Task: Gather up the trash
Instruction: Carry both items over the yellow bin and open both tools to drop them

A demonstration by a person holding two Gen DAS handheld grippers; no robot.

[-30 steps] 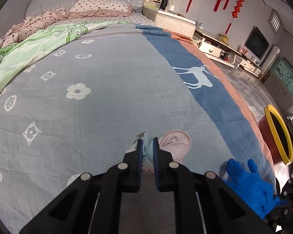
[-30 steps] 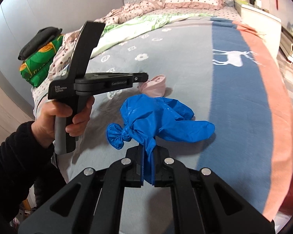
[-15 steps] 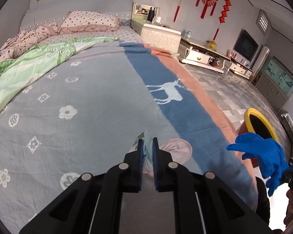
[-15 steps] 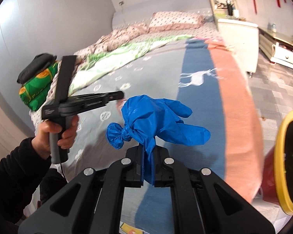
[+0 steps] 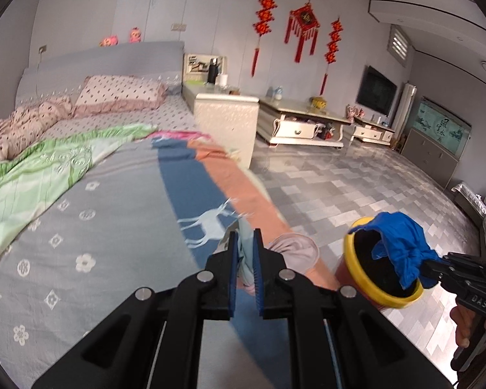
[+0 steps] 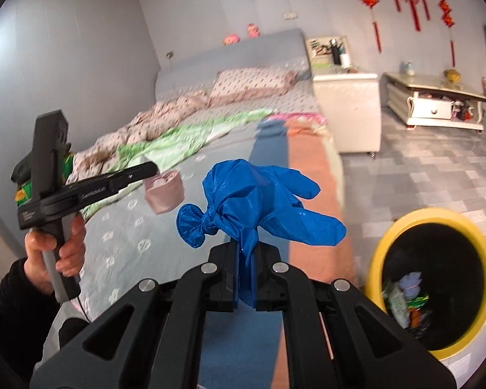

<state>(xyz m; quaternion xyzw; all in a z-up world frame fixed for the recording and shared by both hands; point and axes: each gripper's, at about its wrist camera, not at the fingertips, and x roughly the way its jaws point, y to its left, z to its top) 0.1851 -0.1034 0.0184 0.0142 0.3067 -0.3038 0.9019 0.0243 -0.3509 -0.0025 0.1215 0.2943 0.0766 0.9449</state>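
Even, soft indoor light. Heavy fisheye bending, dark vignette at corners. Motion blur on bedspread point(image 5: 120, 214) and bin point(image 6: 434, 288). Floor tiles point(image 5: 356, 175) show glare.

Right claw point(image 5: 429, 270) body: letters "DAS" readable. Left claw point(image 6: 152, 170) body print too blurred.
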